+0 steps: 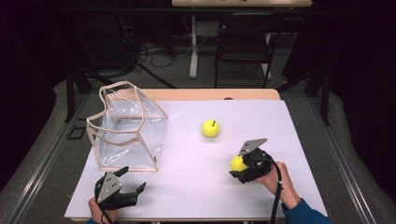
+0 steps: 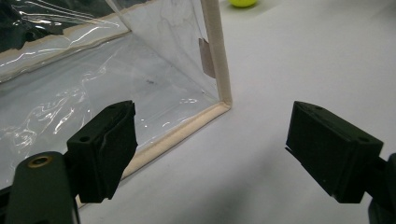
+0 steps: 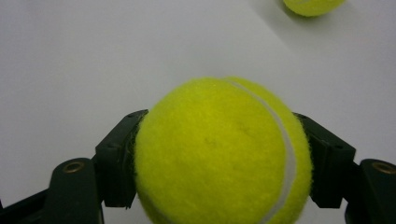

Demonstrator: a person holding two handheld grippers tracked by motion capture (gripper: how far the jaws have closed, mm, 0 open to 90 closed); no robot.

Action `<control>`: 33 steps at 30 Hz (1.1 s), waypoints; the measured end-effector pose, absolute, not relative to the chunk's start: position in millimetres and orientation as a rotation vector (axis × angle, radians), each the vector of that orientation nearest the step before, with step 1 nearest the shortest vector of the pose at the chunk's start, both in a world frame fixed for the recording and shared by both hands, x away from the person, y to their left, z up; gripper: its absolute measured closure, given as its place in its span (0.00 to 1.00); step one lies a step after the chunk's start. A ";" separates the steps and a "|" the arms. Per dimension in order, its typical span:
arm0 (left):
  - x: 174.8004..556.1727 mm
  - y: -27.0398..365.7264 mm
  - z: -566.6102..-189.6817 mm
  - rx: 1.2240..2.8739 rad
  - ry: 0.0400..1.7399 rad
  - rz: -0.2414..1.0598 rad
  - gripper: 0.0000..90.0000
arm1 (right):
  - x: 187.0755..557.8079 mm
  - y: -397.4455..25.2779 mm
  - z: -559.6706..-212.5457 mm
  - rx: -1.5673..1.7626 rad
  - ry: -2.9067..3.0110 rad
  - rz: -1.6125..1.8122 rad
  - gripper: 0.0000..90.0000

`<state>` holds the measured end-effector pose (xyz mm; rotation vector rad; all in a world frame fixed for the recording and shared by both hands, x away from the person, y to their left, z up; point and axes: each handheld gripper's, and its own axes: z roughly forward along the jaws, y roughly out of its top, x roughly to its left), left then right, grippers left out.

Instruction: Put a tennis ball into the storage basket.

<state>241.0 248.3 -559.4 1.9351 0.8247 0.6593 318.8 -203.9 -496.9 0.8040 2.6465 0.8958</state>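
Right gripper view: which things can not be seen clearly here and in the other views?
- Right gripper view: the held tennis ball hides the jaws' inner faces.
- Same view: the second tennis ball is cut by the top edge.
- Left gripper view: the clear bag is cut at left.

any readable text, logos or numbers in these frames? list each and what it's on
None can be read.
Far tennis ball: a dark mark on top, too small to read.
Held tennis ball in the right gripper: faint smudged marks, illegible.
Clear bag: a small tab on the inside seam, blank or too blurred.
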 end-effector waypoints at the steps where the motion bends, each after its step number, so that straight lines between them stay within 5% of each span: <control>1: 241.0 248.1 -559.4 1.935 0.825 0.658 0.18 | 319.4 -202.5 -496.2 0.795 2.649 0.886 0.29; 33: 240.6 248.1 -559.4 1.928 0.823 0.664 0.18 | 333.0 -158.5 -485.9 0.650 2.701 0.939 0.29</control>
